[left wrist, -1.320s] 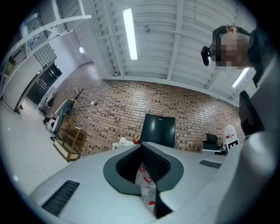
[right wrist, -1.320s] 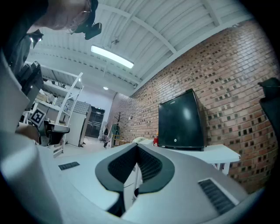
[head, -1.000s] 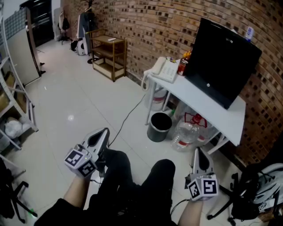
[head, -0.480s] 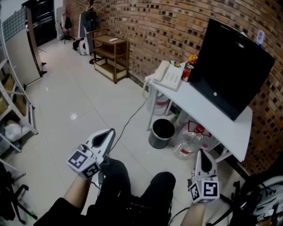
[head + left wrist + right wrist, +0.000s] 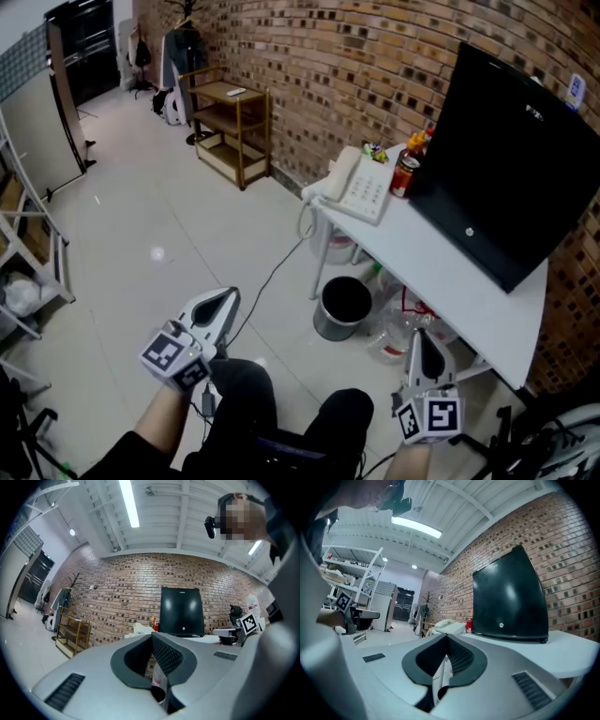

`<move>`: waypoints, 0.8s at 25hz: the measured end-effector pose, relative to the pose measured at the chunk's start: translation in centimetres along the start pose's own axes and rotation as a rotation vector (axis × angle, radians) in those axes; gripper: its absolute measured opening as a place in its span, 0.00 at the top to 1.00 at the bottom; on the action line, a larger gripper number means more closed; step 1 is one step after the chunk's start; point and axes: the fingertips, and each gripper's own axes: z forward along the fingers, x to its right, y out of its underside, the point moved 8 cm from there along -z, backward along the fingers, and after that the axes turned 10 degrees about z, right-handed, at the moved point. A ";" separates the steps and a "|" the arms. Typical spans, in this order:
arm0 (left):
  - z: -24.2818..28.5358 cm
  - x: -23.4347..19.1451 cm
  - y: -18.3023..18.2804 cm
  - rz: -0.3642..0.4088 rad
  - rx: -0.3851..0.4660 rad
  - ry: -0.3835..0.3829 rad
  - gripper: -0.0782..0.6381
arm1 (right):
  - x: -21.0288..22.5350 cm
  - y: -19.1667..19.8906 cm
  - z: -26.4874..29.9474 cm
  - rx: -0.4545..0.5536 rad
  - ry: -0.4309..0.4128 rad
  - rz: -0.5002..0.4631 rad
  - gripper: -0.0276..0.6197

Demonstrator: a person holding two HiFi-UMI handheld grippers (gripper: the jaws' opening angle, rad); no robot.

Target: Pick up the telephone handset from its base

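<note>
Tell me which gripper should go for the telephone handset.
Left, probably. The handset lies on the side of the base facing the left gripper, with open floor between. The right gripper sits low by the table front and would reach across the base. Both are shut and far off.
</note>
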 end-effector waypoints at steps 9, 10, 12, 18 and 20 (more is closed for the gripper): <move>7.2 -1.0 -1.2 0.059 0.050 0.029 0.89 | 2.7 -2.3 5.1 0.048 -0.016 -0.030 0.95; 7.9 -1.4 -1.2 0.057 0.041 0.025 0.89 | 2.9 -2.5 5.7 0.050 -0.020 -0.026 0.95; 9.3 -2.2 -1.1 0.043 0.032 0.025 0.89 | 3.4 -2.8 7.0 0.054 -0.026 -0.021 0.95; 12.8 -3.7 -2.3 0.020 0.017 0.032 0.89 | 4.3 -4.1 10.5 0.096 -0.048 -0.019 0.95; 14.1 -4.2 -2.2 0.044 0.024 0.033 0.89 | 4.6 -4.8 11.4 0.105 -0.054 -0.032 0.95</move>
